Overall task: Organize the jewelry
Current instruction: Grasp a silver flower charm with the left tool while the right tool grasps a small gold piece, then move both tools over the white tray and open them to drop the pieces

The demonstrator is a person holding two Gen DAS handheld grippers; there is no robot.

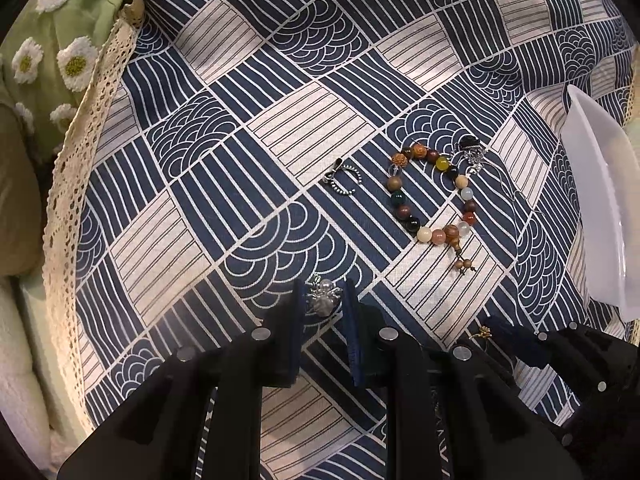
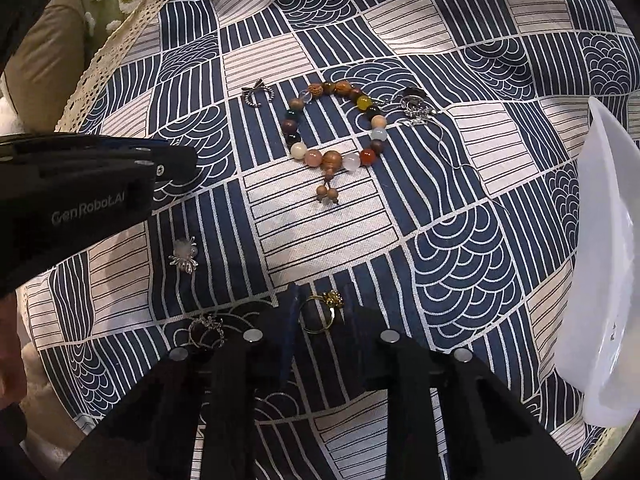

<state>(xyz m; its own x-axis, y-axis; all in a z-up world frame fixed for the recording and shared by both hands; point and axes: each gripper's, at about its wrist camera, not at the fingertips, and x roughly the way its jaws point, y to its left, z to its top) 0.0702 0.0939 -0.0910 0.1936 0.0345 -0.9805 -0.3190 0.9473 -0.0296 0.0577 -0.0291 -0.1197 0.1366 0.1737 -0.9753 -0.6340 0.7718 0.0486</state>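
My left gripper [image 1: 323, 300] is open, its fingers on either side of a silver pearl spider brooch [image 1: 323, 299], which also shows in the right wrist view [image 2: 183, 255] lying on the cloth. My right gripper [image 2: 320, 312] is open around a gold ring [image 2: 322, 312] with a flower top; its gold top peeks out in the left wrist view [image 1: 484, 333]. A multicoloured bead bracelet [image 1: 434, 196] [image 2: 335, 128] lies farther out. A silver bow ring [image 1: 343, 178] [image 2: 258, 94] is left of it. A silver necklace with a dark pendant [image 1: 472, 152] [image 2: 416, 106] is right of it.
A white dish [image 1: 600, 200] [image 2: 600, 264] stands at the right edge. A silver ring [image 2: 206, 332] lies left of my right gripper. The blue and cream patterned cloth [image 1: 280, 120] has a lace border [image 1: 80, 120]; green daisy fabric [image 1: 60, 40] lies beyond it.
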